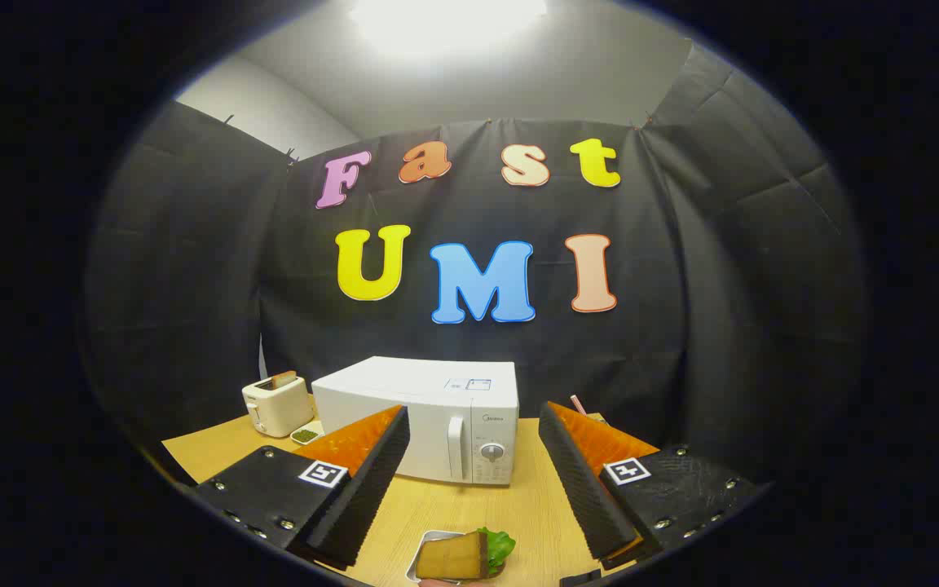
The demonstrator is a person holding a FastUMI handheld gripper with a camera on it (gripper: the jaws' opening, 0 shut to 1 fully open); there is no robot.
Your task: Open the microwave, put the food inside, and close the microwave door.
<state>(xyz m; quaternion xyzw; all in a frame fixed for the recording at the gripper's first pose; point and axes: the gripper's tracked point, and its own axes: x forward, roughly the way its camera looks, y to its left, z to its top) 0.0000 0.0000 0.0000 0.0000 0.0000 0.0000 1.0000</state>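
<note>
A white microwave (429,416) stands on the wooden table (510,509) beyond my fingers, its door closed, with a vertical handle (456,447) and a control panel on its right side. My gripper (473,424) is open, its two fingers spread wide apart in the air with nothing between them. Below and between the fingers, near the table's front, a small grey tray (429,550) holds the food (457,554): a brown slice with a green leaf beside it.
A cream toaster (276,405) with bread in its slot stands left of the microwave. A small white dish (305,435) with something green lies in front of it. A pink stick-like thing (578,405) shows right of the microwave. Black cloth walls close the booth.
</note>
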